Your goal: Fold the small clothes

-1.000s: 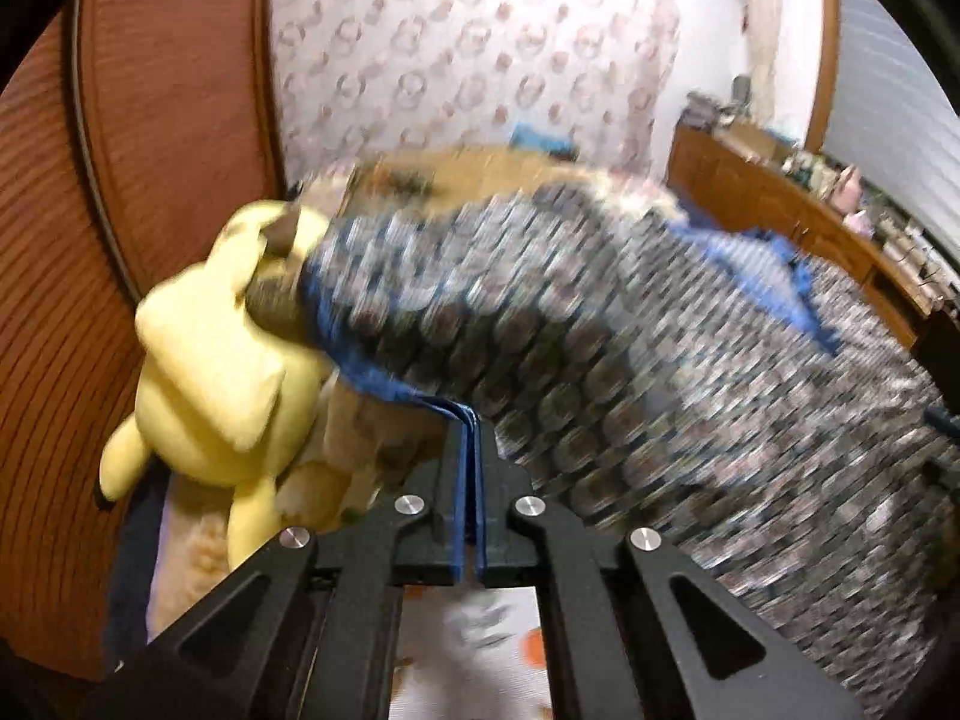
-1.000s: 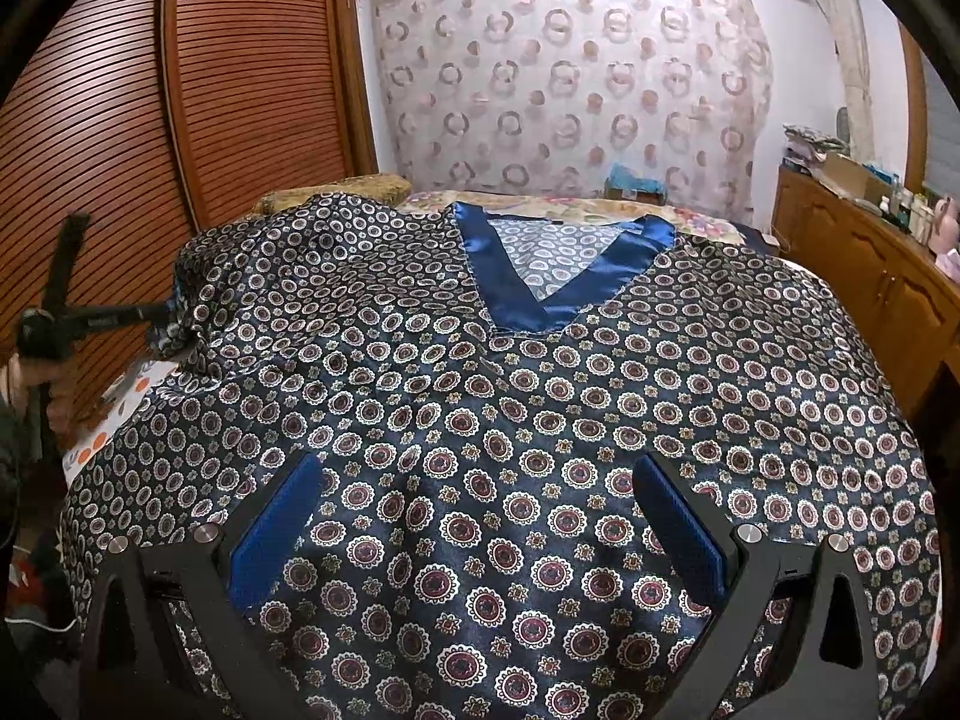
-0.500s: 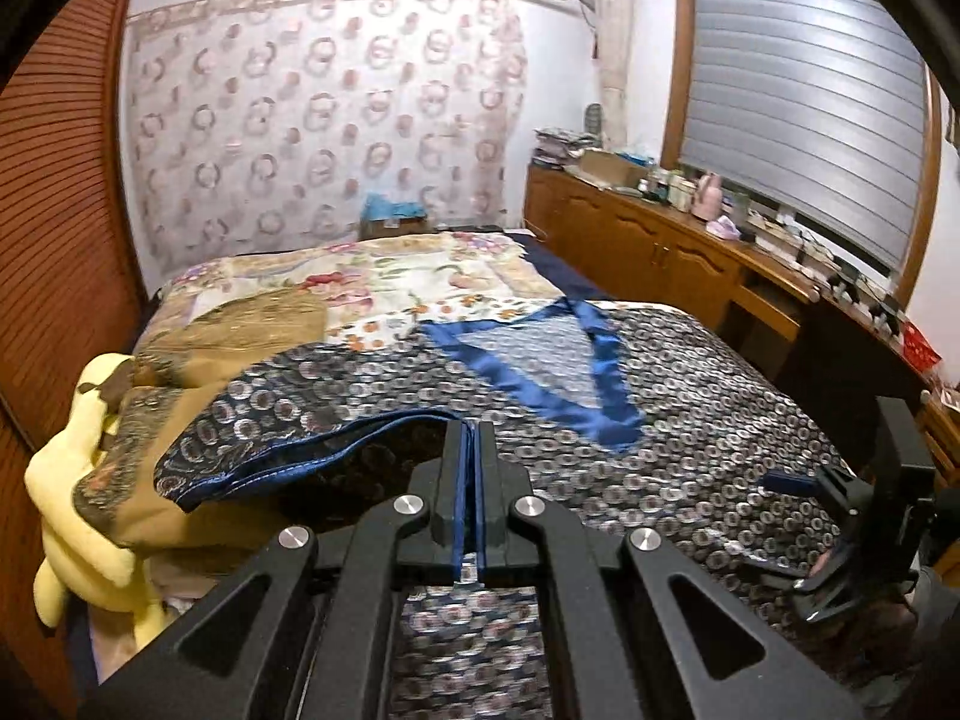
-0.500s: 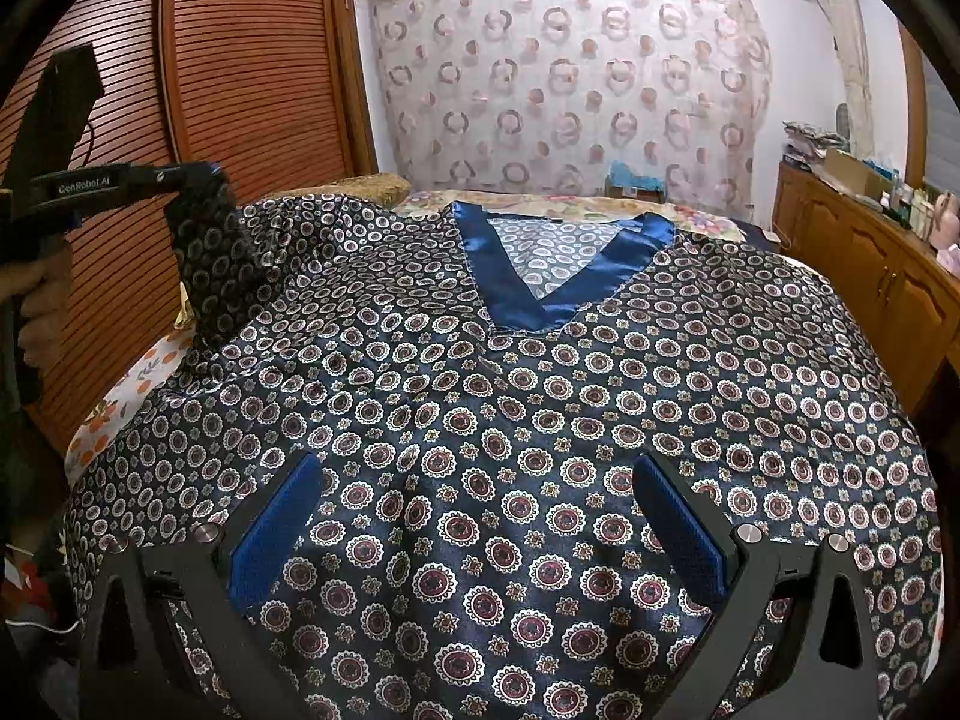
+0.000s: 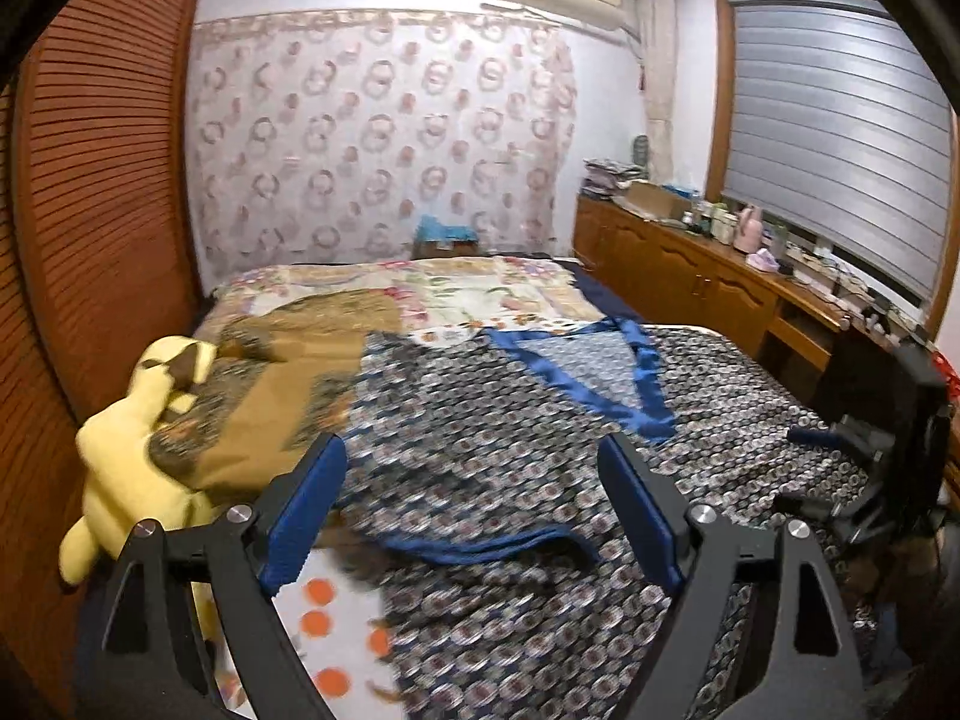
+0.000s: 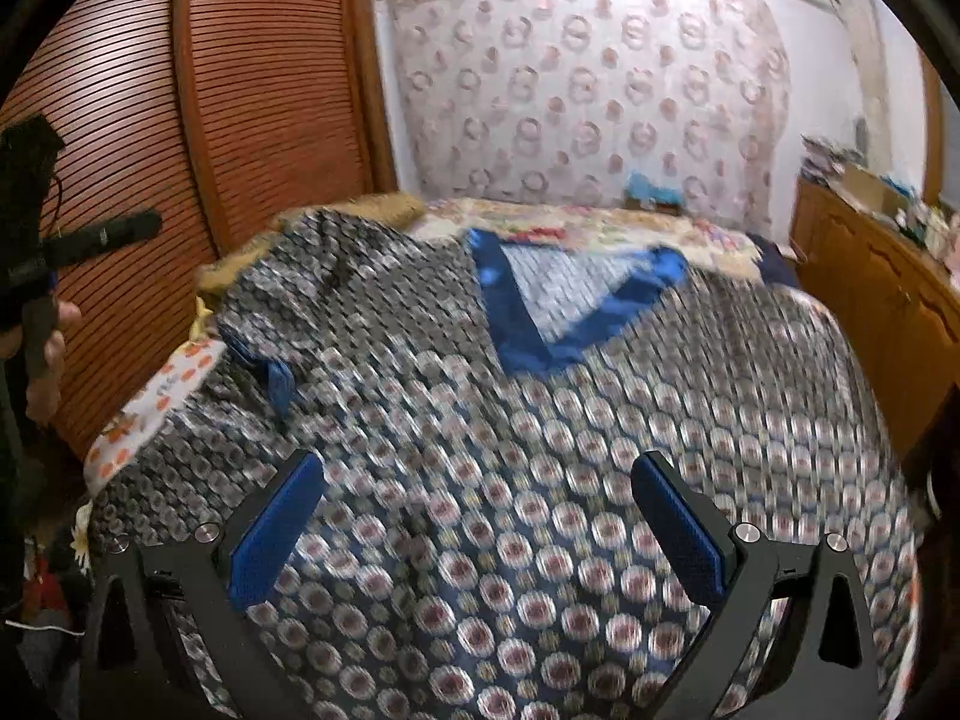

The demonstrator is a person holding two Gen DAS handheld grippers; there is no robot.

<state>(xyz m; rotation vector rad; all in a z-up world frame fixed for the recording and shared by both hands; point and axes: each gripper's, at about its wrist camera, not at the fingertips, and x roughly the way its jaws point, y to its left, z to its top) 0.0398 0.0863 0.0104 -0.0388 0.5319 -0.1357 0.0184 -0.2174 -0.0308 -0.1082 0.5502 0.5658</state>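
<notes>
A dark blue patterned top (image 6: 540,420) with a bright blue V-neck (image 6: 528,324) lies spread on the bed; it also shows in the left wrist view (image 5: 510,450). Its left sleeve (image 6: 300,300) is folded inward, the blue cuff edge (image 5: 480,546) lying across the body. My left gripper (image 5: 474,504) is open and empty above that folded sleeve. My right gripper (image 6: 480,516) is open and empty over the lower part of the top. The right gripper also shows at the right in the left wrist view (image 5: 864,462).
A yellow plush toy (image 5: 132,468) and a brown pillow (image 5: 288,372) lie at the bed's left side by the wooden louvred wardrobe (image 6: 180,150). A wooden cabinet (image 5: 708,288) with clutter runs along the right wall. A floral sheet (image 5: 336,618) shows under the top.
My left gripper has opened and let go of the sleeve, which now lies folded over the top's body. The right gripper stays open and has shifted slightly.
</notes>
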